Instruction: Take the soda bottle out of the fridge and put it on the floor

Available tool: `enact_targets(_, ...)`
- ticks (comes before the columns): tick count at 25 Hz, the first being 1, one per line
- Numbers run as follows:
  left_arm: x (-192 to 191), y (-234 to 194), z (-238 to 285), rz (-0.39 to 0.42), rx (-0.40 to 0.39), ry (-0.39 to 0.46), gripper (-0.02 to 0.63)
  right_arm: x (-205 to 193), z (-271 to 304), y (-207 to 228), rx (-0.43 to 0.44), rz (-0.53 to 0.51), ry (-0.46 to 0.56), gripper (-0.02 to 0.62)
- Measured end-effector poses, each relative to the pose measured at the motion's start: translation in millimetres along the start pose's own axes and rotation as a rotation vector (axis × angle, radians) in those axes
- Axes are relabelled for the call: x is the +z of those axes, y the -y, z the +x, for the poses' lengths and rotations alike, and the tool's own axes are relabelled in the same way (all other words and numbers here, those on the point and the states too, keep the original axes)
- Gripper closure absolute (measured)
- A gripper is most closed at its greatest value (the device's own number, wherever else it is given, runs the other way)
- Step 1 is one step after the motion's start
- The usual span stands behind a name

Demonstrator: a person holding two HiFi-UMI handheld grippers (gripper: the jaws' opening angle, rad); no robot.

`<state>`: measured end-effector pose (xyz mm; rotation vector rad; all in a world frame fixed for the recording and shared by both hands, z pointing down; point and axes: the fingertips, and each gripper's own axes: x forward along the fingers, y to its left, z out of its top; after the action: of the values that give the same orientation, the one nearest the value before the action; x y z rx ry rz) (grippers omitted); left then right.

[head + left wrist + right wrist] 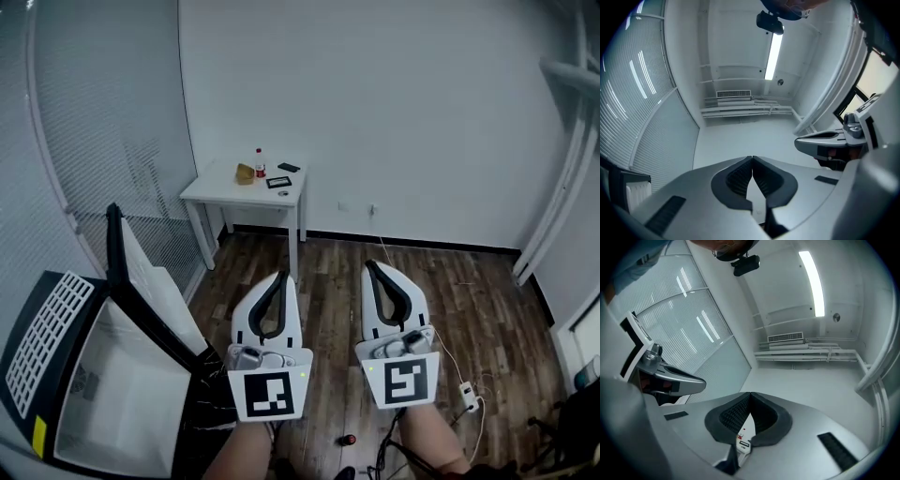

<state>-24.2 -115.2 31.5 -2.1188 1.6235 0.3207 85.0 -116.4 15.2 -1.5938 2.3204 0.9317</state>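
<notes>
Beneath and ahead of both tongs runs the dark wood-plank floor (469,309), bare where the bottle is meant to end up, and it meets a plain white wall (394,112) well beyond the tips. To the left of the left tongs, low and close, sits the small black-framed fridge with a white inside (112,394). Its door stands swung open, which I take to be so the compartment can be reached without a pull first. What I can see of that compartment looks empty. Far forward of the tongs, against the wall, is a small white table (211,192). The left tongs (282,277) and right tongs (370,266) are white with black pads, held side by side and pointing forward over the floor. I judge this a neutral ready pose, with no reach under way. The left pair (752,159) is closed tip to tip on nothing, and the right pair (750,394) is likewise pressed together and empty. The only bottle I can find is a little clear soda bottle with a red label (260,163). It stands upright on that table, well apart from both tongs, beside a small yellow object (245,173) and two flat black items I cannot identify. So I would have to check the fridge more closely before any grasp.
</notes>
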Motion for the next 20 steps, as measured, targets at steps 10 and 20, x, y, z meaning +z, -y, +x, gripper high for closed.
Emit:
enact_targets(10,14.3,3.3,-17.5,-0.034,-0.003,0.019,0.589,18.0,-13.5,-2.9,-0.018,0.012,0.017,0.584)
enact_targets(20,15.8,15.5,-10.1,-0.024,-0.013,0.027,0.589,13.0,-17.0,3.8,-0.017,0.017,0.013,0.584)
